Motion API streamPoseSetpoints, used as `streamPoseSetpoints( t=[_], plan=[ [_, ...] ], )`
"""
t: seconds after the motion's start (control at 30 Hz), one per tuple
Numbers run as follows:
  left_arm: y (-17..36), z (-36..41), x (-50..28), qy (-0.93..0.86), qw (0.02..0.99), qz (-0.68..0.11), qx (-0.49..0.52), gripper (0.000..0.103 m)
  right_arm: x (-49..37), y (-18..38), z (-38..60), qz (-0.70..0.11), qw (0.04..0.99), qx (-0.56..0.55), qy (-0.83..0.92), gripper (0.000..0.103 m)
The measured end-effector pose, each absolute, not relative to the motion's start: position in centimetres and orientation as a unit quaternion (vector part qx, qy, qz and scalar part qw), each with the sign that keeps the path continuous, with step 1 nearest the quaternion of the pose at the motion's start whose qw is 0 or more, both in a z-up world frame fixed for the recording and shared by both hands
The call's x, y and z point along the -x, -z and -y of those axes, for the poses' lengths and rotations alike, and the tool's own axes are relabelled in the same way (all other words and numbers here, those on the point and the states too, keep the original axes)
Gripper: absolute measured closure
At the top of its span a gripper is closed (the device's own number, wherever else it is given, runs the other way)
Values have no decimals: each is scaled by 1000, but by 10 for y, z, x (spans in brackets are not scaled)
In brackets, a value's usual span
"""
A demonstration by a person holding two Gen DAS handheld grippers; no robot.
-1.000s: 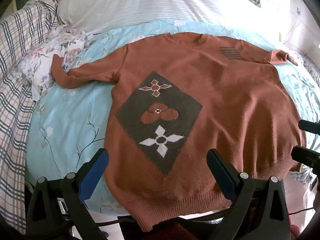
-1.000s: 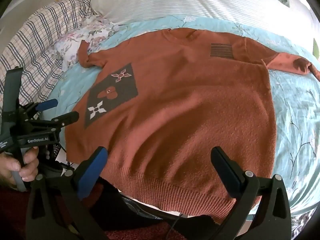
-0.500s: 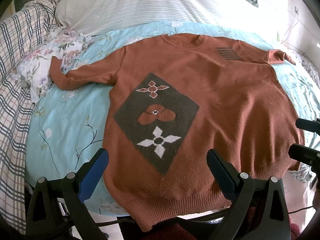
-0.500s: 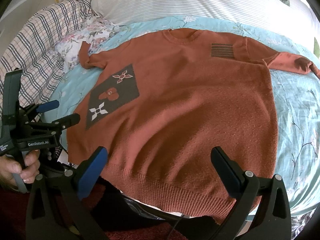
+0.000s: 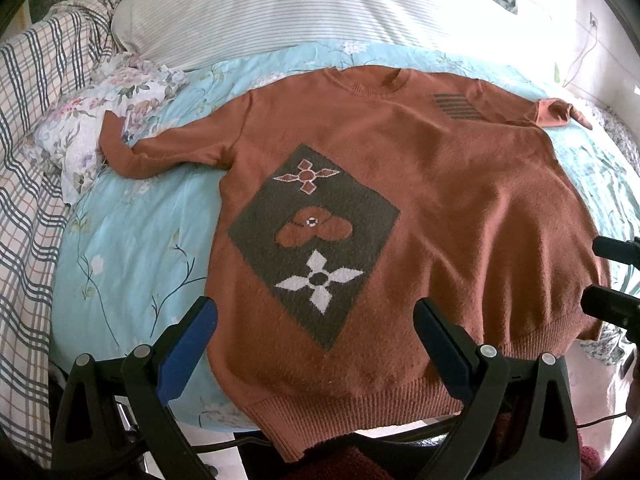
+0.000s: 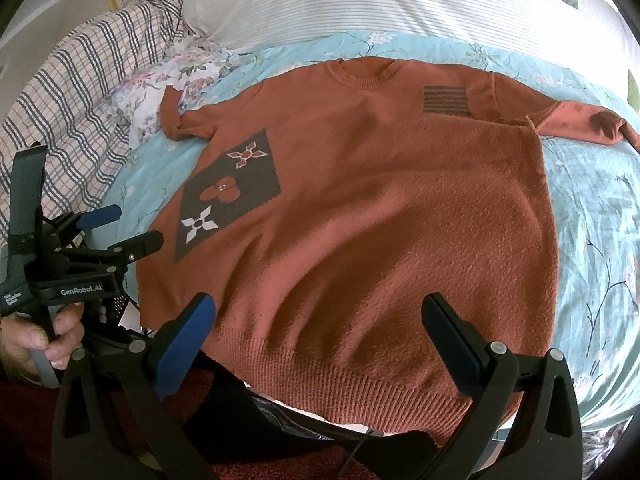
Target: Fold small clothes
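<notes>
While both tools hover at the near edge of the bed, we note:

Sweater: the rust-brown sweater (image 5: pixel 460 200) lies flat, front up, on the light-blue floral bedspread (image 5: pixel 132 248).
Long axis: we see it run from the ribbed hem at 6 o'clock to the collar at 12 o'clock, neck pointing at the striped pillow (image 5: pixel 300 8).
Sleeves: one reaches to 9 o'clock, the other to 2 o'clock.
Left tool (image 5: pixel 316 328): jaws spread wide over the hem, holding nothing.
Right tool (image 6: pixel 320 320): jaws spread too, empty, above the hem.
Hand (image 6: pixel 36 340): in the right wrist view, it grips the left tool's handle at 8 o'clock.
</notes>
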State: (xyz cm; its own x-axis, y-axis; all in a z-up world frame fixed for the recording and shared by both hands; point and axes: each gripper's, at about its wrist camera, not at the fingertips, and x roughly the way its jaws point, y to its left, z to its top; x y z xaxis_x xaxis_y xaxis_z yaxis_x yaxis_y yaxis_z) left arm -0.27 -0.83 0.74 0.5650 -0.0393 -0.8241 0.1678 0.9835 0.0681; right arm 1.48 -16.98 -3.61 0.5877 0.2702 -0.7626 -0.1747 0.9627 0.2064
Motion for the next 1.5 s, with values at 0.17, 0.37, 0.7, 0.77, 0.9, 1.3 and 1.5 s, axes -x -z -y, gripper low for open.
streamPoseSetpoints(
  t=[0.17,0.37,0.7,0.77,0.9,1.3,1.5],
  plan=[
    [-6,8,3,58,883,-460,-73,4,-15,36,171,-428,894,-51,-125,0],
    [-6,8,3,54,881,-463,-79,4,-15,36,171,-424,896,-49,-124,0],
    [-6,9,3,52,882,-461,-83,4,-15,32,169,-446,883,-65,-131,0],
    [-6,9,3,51,883,-459,-83,4,-16,33,169,-456,878,-69,-132,0],
    [-6,9,3,51,882,-462,-84,4,-16,34,170,-460,875,-72,-134,0],
    [-1,5,4,65,895,-436,-61,4,-18,34,169,-463,875,-64,-128,0],
    [-2,6,-1,71,902,-423,-55,4,-23,35,174,-470,870,-77,-126,0]
  ],
)
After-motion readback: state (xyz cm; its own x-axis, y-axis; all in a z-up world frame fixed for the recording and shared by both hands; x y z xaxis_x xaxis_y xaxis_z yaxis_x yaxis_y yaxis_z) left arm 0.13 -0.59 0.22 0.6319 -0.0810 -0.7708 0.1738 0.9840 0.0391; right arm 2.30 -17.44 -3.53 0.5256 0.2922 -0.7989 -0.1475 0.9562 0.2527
